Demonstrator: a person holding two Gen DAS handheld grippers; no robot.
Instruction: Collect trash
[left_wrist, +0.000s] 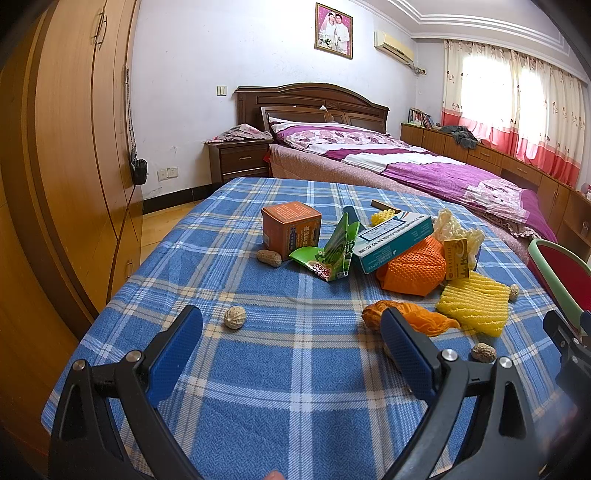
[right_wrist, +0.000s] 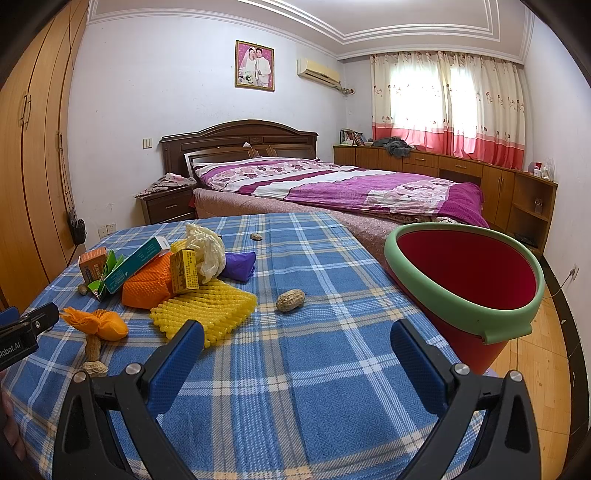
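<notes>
Left gripper (left_wrist: 291, 332), black frame with blue ribbed pads, hovering low over the blue plaid tablecloth (left_wrist: 258, 398), jaws spread wide, nothing between them. Right gripper (right_wrist: 297, 343), same build, likewise gaping and empty above the cloth.

Taking the yellow foam fruit net (right_wrist: 207, 308) as landmark, nearest first. Nearer than the net and to its left in the right wrist view: two pale peanut shells (right_wrist: 94, 356), one propped upright against the other. Just behind those, a crumpled orange paper wad (right_wrist: 99, 325), near the net's left end but apart from it. To the right of the net, apart: a single whole peanut (right_wrist: 290, 300) on bare cloth. Well right of the net, at the cloth's edge: a red bucket with pale green rim (right_wrist: 406, 273), mouth tilted toward the camera, inside empty as far as visible.

Touching the net's far edge: an orange mesh fruit sleeve (right_wrist: 147, 288), with a small yellow printed carton (right_wrist: 184, 273) standing upright against it. Behind the carton, a crumpled cream-white foam wrapper (right_wrist: 207, 251); beside that, a purple plastic wrapper (right_wrist: 240, 266). Leaning over the orange mesh, a long teal-and-white medicine box (right_wrist: 136, 264). Further left, a torn green snack packet (left_wrist: 327, 254), then an orange cube-shaped carton (left_wrist: 290, 229) with a peanut at its base. Well beyond the net, a lone shell near the far edge.
</notes>
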